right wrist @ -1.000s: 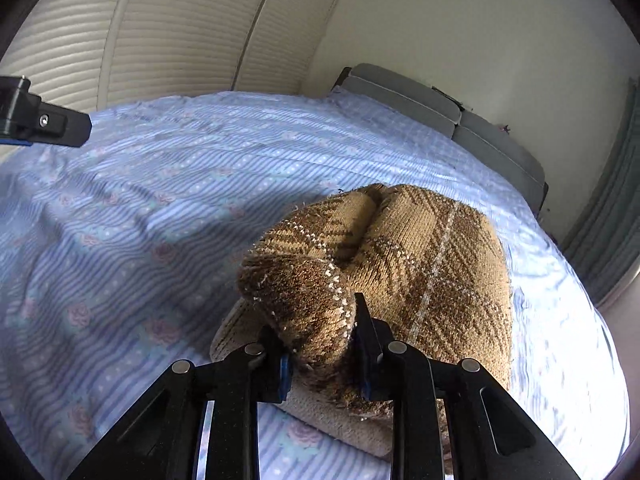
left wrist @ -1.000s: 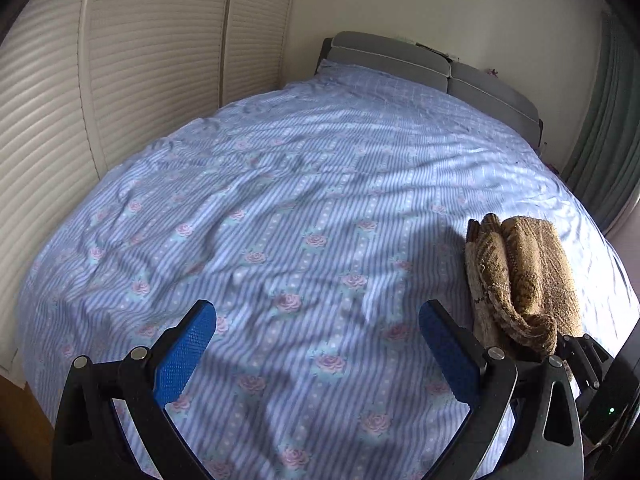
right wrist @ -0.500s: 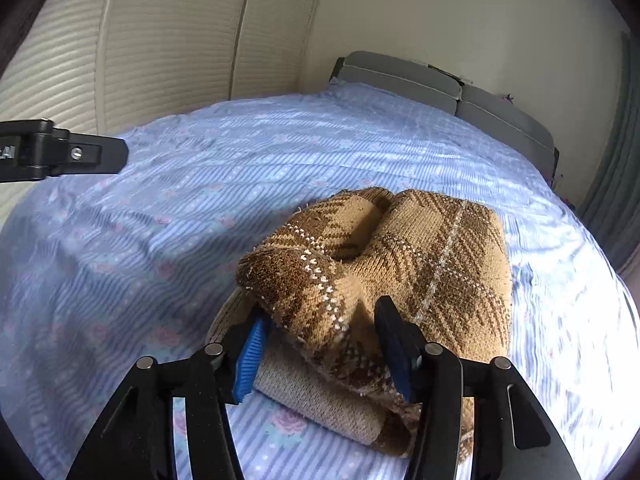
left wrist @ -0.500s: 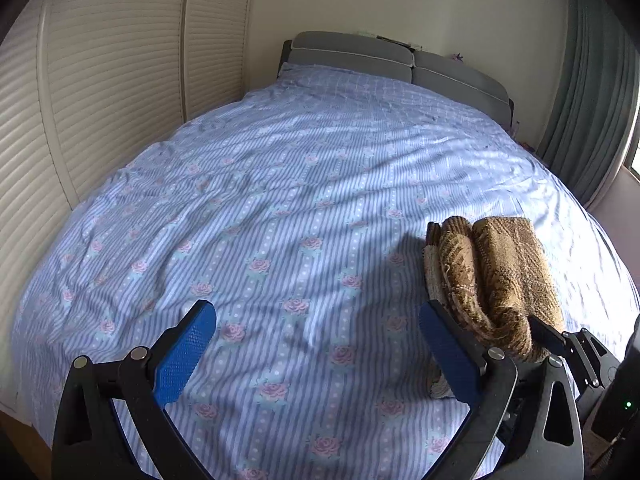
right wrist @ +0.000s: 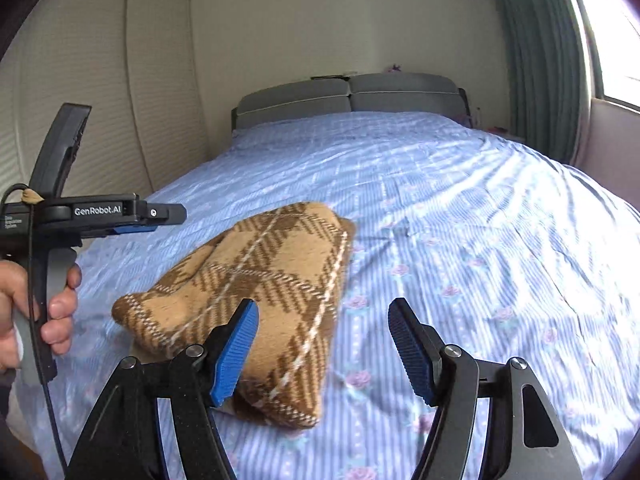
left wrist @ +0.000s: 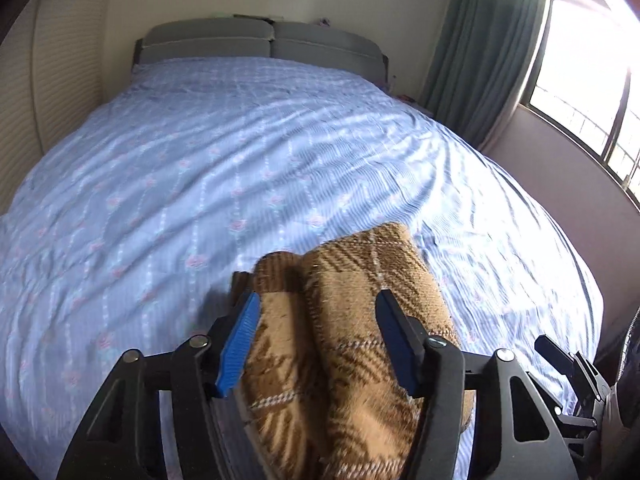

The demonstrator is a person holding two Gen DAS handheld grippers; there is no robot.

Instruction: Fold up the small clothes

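A folded brown plaid knit garment [right wrist: 260, 280] lies on the blue flowered bedsheet [right wrist: 460, 220]. In the left wrist view the garment [left wrist: 352, 320] fills the space between the blue pads of my left gripper [left wrist: 317, 296]. Its jaws are closing, and the pads do not visibly press the cloth. From the right wrist view my left gripper [right wrist: 168, 218] hovers just above the garment's left side. My right gripper [right wrist: 323, 304] is opening. Its left finger [right wrist: 236, 344] overlaps the garment's near edge, and only the garment's right edge and sheet show between the pads.
A grey padded headboard [left wrist: 272, 40] closes the far end of the bed. Louvred doors [right wrist: 100, 100] run along the left wall. A green curtain [left wrist: 480, 40] and a bright window [left wrist: 592, 60] are at the right. A person's hand [right wrist: 60, 308] grips the left gripper's handle.
My right gripper let go of the garment's folded edge, opened and drew back to the right. My left gripper swung right over the garment and its jaws narrowed.
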